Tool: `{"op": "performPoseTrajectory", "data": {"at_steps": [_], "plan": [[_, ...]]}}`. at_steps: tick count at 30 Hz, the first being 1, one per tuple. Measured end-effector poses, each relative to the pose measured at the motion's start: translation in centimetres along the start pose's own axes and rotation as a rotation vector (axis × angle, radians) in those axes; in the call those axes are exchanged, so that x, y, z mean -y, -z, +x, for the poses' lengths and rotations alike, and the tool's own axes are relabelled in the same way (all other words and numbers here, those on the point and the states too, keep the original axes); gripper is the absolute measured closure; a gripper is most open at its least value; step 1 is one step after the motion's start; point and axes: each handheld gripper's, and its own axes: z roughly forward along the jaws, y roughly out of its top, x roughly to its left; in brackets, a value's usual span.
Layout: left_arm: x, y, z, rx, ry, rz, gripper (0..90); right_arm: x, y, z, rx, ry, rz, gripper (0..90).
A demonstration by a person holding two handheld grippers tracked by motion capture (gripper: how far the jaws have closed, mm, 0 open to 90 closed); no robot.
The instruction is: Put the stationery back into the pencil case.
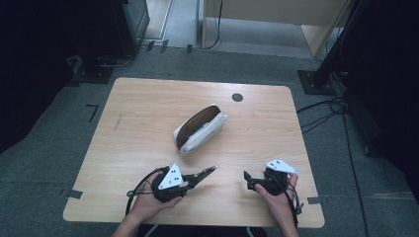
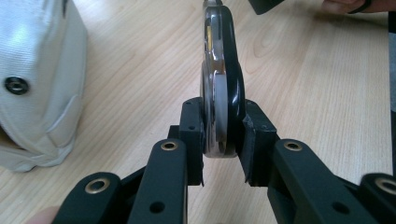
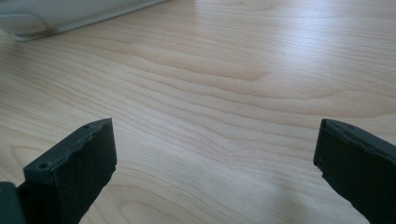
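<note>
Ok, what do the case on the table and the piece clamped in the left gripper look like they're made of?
Case: looks like off-white woven fabric, matte, with a visible weave and a metal snap in the left gripper view; the inside looks brown, material unclear.
Clamped piece in the left gripper: glossy dark rim around a clear or pale part, probably plastic or glass, judging by its sharp highlights.
Table: light wood-grain top, possibly laminate.
</note>
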Motion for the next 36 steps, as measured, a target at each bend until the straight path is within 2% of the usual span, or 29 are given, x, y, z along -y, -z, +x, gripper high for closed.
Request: {"op": "performPoseTrajectory", "data": {"at_steps": [4, 15, 21, 25, 32, 36], "plan": [[-0.4, 0.7, 0.3, -0.001, 0.035, -0.014, 74.7, 0.2, 0.6, -1.2, 0.045, -0.013, 0.015, 0.0], [-2.3, 3.4, 2.0, -0.081, 0.075, -0.04, 74.7, 2.4, 1.7, -4.1, 0.131, 0.008, 0.083, 0.0], [-3.1, 4.4, 3.5, -0.117, 0.109, -0.063, 74.7, 3.0, 1.9, -4.8, 0.172, 0.024, 0.093, 0.0], [-3.6, 4.8, 4.6, -0.143, 0.129, -0.082, 74.6, 3.1, 1.9, -5.0, 0.129, 0.016, 0.109, 0.0], [-4.8, 4.9, 6.1, -0.176, 0.152, -0.1, 74.6, 3.2, 1.9, -5.0, 0.128, 0.021, 0.11, 0.0], [-5.3, 4.6, 7.1, -0.189, 0.189, -0.105, 74.6, 3.2, 1.9, -5.0, 0.128, 0.021, 0.11, 0.0]]}}
